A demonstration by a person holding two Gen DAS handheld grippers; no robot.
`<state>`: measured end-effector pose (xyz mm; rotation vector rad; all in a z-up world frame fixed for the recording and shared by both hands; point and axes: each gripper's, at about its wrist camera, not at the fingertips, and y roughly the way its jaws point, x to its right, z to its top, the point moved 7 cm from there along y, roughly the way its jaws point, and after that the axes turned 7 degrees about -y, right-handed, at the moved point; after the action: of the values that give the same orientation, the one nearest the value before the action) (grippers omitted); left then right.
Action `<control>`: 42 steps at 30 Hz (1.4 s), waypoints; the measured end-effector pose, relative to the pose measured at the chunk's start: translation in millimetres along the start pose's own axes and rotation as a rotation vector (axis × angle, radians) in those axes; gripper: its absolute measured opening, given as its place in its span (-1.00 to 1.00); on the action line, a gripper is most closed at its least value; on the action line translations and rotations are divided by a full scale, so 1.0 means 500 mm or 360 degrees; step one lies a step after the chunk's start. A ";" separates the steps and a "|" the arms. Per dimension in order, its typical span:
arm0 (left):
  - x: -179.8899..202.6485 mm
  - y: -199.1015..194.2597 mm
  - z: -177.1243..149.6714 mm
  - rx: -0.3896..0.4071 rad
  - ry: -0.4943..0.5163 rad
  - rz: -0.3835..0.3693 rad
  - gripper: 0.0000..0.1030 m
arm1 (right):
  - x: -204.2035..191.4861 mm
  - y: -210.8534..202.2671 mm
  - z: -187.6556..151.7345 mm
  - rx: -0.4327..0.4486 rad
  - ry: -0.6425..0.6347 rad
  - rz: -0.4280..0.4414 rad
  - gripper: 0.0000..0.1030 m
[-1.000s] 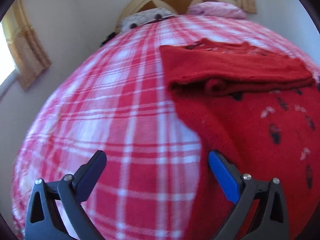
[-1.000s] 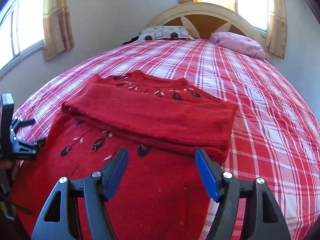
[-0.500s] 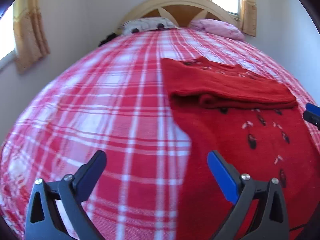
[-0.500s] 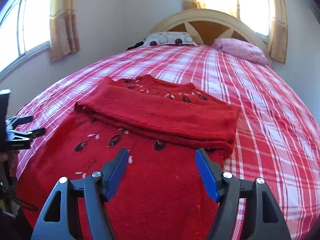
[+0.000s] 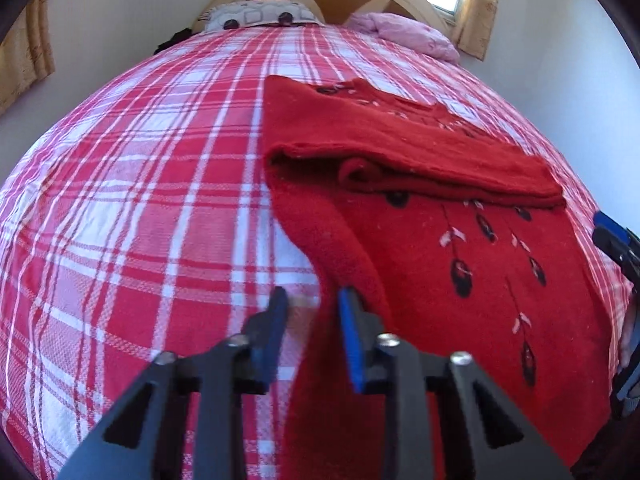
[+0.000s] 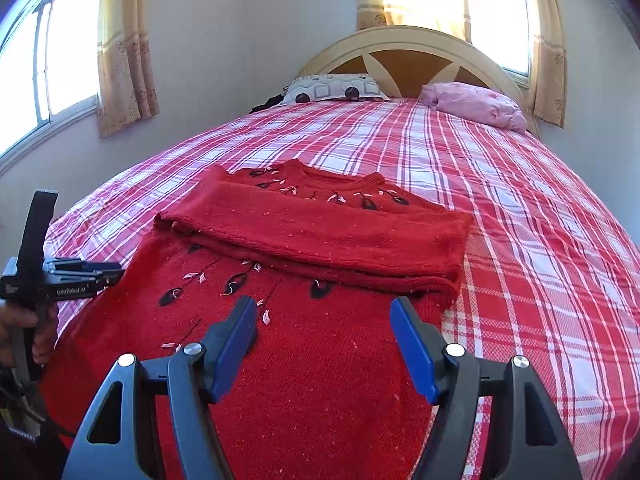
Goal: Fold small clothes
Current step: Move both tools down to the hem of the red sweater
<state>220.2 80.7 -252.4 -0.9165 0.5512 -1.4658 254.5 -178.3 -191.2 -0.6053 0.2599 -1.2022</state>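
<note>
A red knit sweater (image 5: 460,240) (image 6: 320,360) with black and white leaf patterns lies flat on the plaid bed, its sleeves folded across the chest as a band (image 6: 320,236). My left gripper (image 5: 312,296) sits at the sweater's left side edge near the hem. Its jaws are closing, with that edge between them and a gap still showing. It also appears at the left of the right wrist view (image 6: 80,276), held by a hand. My right gripper (image 6: 324,320) hovers open over the lower right part of the sweater, holding nothing.
The red and white plaid bedspread (image 6: 520,240) (image 5: 140,200) covers the whole bed. A patterned pillow (image 6: 332,88) and a pink pillow (image 6: 476,106) lie by the arched headboard (image 6: 408,52). Curtained windows stand to the left and behind.
The left gripper's jaws went from wide to narrow and it tipped down onto the sweater's left edge. The right gripper drew back slightly and stayed open.
</note>
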 end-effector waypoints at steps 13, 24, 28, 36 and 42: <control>-0.028 -0.050 0.003 0.0060 0.0024 0.0014 -0.88 | 0.011 -0.014 -0.014 0.0005 0.0039 -0.0019 0.35; -0.065 -0.058 0.001 0.0071 -0.0008 0.0103 -0.57 | 0.019 -0.010 -0.037 -0.0072 0.0100 0.0036 0.44; -0.046 -0.061 -0.006 0.0138 0.0059 0.0196 0.65 | 0.001 -0.001 -0.072 -0.0200 0.0037 0.0083 0.61; -0.034 -0.032 -0.027 0.0127 0.0181 0.0333 0.68 | 0.008 0.000 -0.120 -0.0294 -0.0007 -0.0001 0.61; -0.038 -0.043 -0.038 0.0116 0.0148 0.0317 0.69 | 0.018 -0.022 -0.139 -0.0324 0.0014 -0.0037 0.61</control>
<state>190.9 98.5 -249.9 -0.7178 0.6348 -1.3440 214.5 -210.1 -240.4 -0.7815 0.3866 -1.2094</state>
